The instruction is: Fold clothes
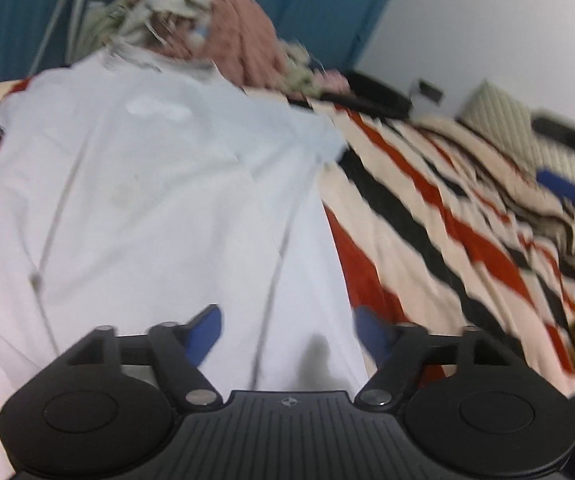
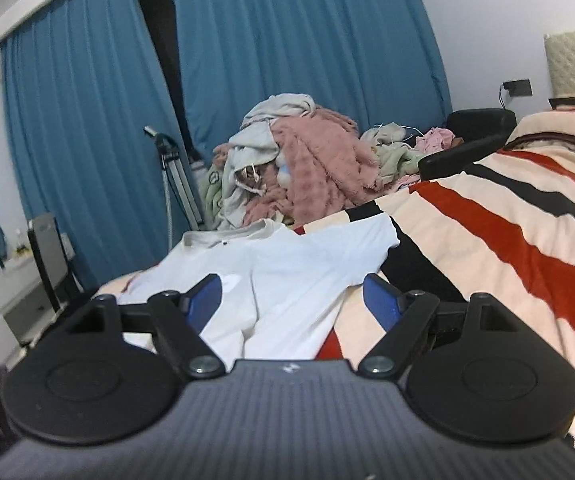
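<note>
A white shirt [image 2: 287,276] is laid flat on a striped blanket [image 2: 507,248] covering the bed, collar at the far end, one short sleeve spread to the right. In the right wrist view the right gripper [image 2: 293,300] is held low over the near hem of the shirt, its blue fingers [image 2: 381,304] spread wide apart with nothing between them; jaws open. In the left wrist view, which is motion-blurred, the left gripper [image 1: 287,330] is seen above the near part of the shirt [image 1: 159,208], blue fingers [image 1: 205,330] likewise parted and empty; jaws open. Whether either gripper touches the cloth cannot be told. A grey shadow is noted on the shirt just between the left fingers. Beyond the collar, at the far end of the bed, a pile of clothes [image 2: 303,160] is heaped: pink, grey and pale green pieces. Blue curtains [image 2: 295,40] hang behind the pile. A tripod [image 2: 175,176] stands to the left of the pile. A black chair [image 2: 471,136] is seen at the far right beside the bed. No container is visible; the clothes lie loose on the bed.
</note>
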A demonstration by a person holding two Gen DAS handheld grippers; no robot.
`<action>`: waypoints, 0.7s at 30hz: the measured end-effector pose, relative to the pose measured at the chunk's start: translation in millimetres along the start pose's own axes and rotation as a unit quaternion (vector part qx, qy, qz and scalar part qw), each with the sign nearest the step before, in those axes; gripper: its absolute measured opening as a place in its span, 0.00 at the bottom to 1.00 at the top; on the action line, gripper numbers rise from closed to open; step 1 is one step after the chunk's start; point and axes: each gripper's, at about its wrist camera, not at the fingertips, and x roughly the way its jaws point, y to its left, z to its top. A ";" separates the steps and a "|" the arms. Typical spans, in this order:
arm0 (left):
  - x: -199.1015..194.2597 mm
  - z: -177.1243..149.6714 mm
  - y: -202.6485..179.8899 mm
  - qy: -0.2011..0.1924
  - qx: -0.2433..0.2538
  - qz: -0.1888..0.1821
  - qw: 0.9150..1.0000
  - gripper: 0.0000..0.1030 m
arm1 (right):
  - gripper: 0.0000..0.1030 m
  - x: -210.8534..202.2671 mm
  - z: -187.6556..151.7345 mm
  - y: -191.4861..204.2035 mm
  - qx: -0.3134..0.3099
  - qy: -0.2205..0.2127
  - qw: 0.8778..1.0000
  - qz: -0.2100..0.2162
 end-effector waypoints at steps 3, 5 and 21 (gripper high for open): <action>10.2 -12.0 -12.6 0.035 0.027 0.000 0.999 0.31 | 0.77 2.5 -1.8 -10.3 0.030 0.011 0.999 0.015; 12.8 -18.7 -20.5 0.036 0.040 0.010 0.999 0.11 | 0.77 4.7 -3.7 -15.4 0.042 0.019 0.999 0.019; 70.4 -33.5 -140.4 0.048 -0.007 -0.121 0.991 0.00 | 0.77 -16.3 1.8 -27.7 -0.008 -0.038 0.999 -0.035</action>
